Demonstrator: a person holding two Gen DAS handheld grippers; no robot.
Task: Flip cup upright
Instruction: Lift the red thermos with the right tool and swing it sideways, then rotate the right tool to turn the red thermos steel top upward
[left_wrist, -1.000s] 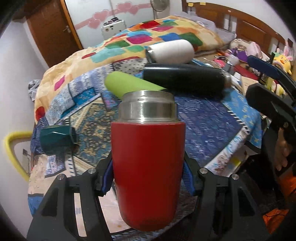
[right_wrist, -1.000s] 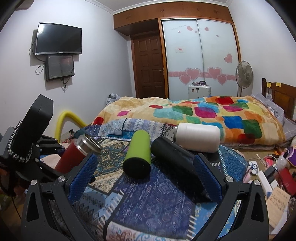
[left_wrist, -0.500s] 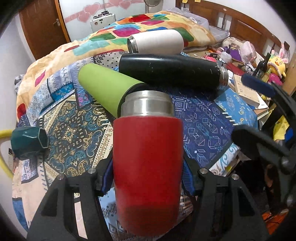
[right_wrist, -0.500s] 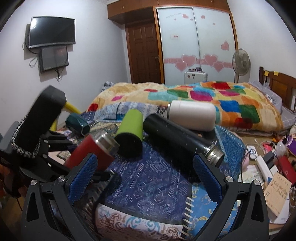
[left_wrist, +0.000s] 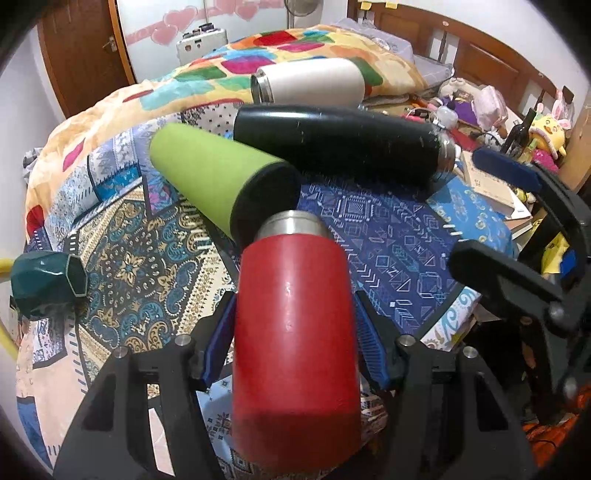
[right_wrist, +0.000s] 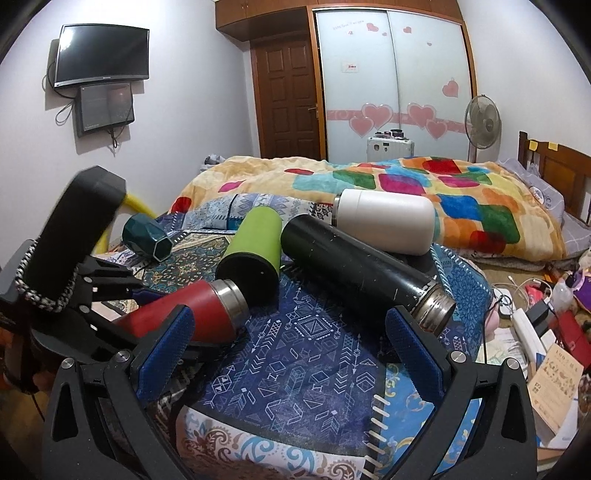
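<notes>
My left gripper (left_wrist: 293, 345) is shut on a red cup (left_wrist: 295, 332) with a steel neck, its blue pads pressed on both sides. In the right wrist view the red cup (right_wrist: 192, 314) lies tilted, neck pointing right and a little up, low over the patterned cloth. My right gripper (right_wrist: 290, 354) is open and empty, above the blue cloth in front of the cups. It shows at the right edge of the left wrist view (left_wrist: 517, 221). A green cup (left_wrist: 214, 177), a black flask (left_wrist: 343, 140) and a white cup (left_wrist: 310, 81) lie on their sides behind.
A dark teal faceted cup (left_wrist: 48, 284) lies on its side at the left. The table's patterned cloth (right_wrist: 314, 369) has an edge close to my right gripper. A bed with a colourful quilt (right_wrist: 406, 184) lies behind. Clutter and books (right_wrist: 554, 350) sit at the right.
The red cup has tipped further from near upright towards lying, and moved lower and nearer the green cup. My right gripper has come closer to the table and lower.
</notes>
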